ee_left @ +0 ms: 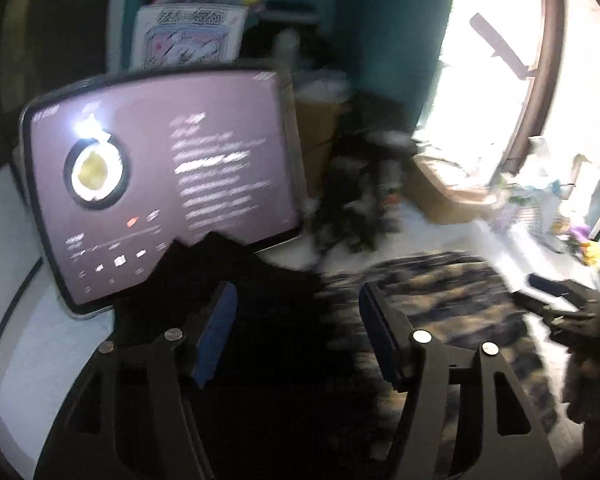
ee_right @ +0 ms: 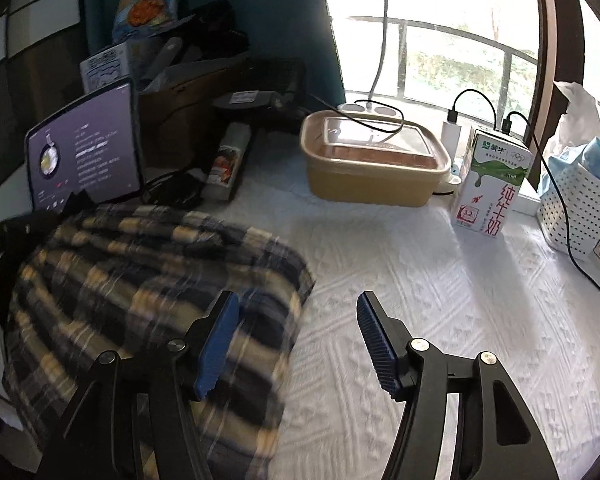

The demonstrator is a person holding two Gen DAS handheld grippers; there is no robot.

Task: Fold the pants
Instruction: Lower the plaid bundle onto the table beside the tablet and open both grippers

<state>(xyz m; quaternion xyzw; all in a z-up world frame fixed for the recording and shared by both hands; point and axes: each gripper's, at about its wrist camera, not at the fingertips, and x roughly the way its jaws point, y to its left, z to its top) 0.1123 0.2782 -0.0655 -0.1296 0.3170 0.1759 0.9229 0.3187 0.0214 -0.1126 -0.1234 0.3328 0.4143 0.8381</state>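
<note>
The plaid pants (ee_right: 148,280), dark blue and yellow, lie bunched in a folded heap on the white textured cloth (ee_right: 440,300) at the left. My right gripper (ee_right: 298,340) is open and empty just above the heap's right edge, its left finger over the fabric. In the blurred left wrist view the plaid pants (ee_left: 452,300) lie ahead to the right, and a dark part of the fabric (ee_left: 268,320) fills the space between the fingers. My left gripper (ee_left: 298,336) is open, with nothing clamped.
A lit tablet (ee_right: 86,144) (ee_left: 160,196) stands behind the pants at the left. A lidded tan food box (ee_right: 374,160), a milk carton (ee_right: 492,184), a white perforated basket (ee_right: 576,216) and charger cables (ee_right: 556,184) stand at the back right by the window.
</note>
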